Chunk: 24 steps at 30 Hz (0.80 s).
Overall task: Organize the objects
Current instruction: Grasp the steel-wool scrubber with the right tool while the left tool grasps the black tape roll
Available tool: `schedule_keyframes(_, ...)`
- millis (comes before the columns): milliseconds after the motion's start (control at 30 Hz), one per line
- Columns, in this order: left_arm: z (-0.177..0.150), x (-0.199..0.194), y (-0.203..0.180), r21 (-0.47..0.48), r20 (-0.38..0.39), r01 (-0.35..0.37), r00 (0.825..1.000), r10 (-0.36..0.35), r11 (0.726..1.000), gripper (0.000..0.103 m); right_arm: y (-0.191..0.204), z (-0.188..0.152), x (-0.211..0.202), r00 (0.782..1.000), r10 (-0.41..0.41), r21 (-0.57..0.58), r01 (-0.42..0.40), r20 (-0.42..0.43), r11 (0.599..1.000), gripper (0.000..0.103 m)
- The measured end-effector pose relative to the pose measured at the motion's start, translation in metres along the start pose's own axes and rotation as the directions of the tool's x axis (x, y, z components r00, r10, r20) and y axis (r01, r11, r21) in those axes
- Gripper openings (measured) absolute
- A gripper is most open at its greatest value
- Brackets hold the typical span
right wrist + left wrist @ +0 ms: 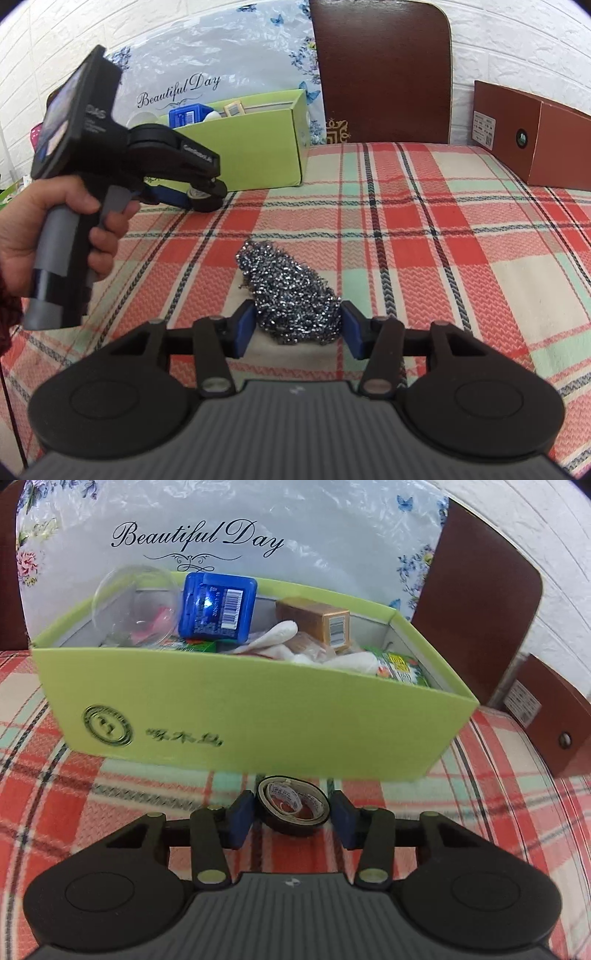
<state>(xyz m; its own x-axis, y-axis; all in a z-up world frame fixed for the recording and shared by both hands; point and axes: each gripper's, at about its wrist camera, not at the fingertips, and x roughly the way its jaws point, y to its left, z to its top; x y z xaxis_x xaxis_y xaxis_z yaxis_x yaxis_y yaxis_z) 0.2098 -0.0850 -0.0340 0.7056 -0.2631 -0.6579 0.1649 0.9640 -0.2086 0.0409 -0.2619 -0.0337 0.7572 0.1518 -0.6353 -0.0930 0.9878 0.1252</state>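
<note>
A black tape roll (293,806) sits between the blue pads of my left gripper (293,814), which closes on it just in front of the green box (258,716). The tape roll also shows in the right wrist view (203,199), held low over the plaid cloth near the green box (251,147). The box holds a blue case (218,605), a gold carton (325,622), a clear dome and white wrappers. A steel wool scourer (291,291) lies on the cloth between the blue pads of my right gripper (297,328); the pads touch its sides.
A plaid cloth (443,229) covers the table. A floral "Beautiful Day" bag (221,528) stands behind the green box. A brown chair back (384,70) and a brown carton (535,136) stand at the far right edge.
</note>
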Motion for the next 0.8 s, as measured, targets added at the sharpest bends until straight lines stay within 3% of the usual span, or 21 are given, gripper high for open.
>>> schedule_keyframes(133, -0.023, -0.029, 0.016, 0.059, -0.022, 0.021, 1.0, -0.019, 0.998, 0.048, 0.007, 0.001, -0.007, 0.996, 0.085, 0.027, -0.084, -0.03, 0.996, 0.059)
schedule_keyframes(267, -0.047, -0.064, 0.034, 0.093, -0.04, -0.005, 0.999, 0.008, 0.996, 0.049, 0.023, -0.001, -0.017, 0.988, 0.154, -0.04, -0.155, -0.022, 0.987, 0.06)
schedule_keyframes(333, -0.056, -0.076, 0.044, 0.067, -0.04, -0.049, 0.998, 0.052, 0.997, 0.068, 0.029, -0.001, -0.019, 0.991, 0.134, -0.065, -0.134, -0.016, 0.989, 0.06)
schedule_keyframes(367, -0.059, -0.079, 0.048, 0.035, -0.042, -0.08, 0.996, 0.081, 0.996, 0.072, 0.03, -0.001, -0.018, 0.993, 0.117, -0.067, -0.118, -0.017, 0.991, 0.06)
schedule_keyframes(467, -0.059, -0.08, 0.055, -0.051, -0.062, -0.058, 0.997, 0.055, 0.997, 0.072, 0.029, 0.003, -0.012, 0.996, 0.085, -0.037, -0.086, -0.015, 0.996, 0.061)
schedule_keyframes(667, -0.044, -0.065, 0.043, -0.156, -0.068, -0.012, 0.998, 0.002, 0.988, 0.074, 0.025, 0.006, -0.007, 0.997, 0.073, 0.023, -0.073, 0.011, 0.997, 0.073)
schedule_keyframes(767, -0.038, -0.053, 0.037, -0.15, -0.05, 0.0, 0.999, -0.007, 0.989, 0.061, 0.029, 0.004, -0.006, 0.998, 0.068, 0.005, -0.068, -0.003, 0.998, 0.073)
schedule_keyframes(800, -0.036, -0.05, 0.035, -0.123, -0.043, 0.012, 0.999, -0.018, 0.992, 0.047, 0.03, 0.003, -0.006, 0.998, 0.068, -0.001, -0.068, -0.005, 0.998, 0.073)
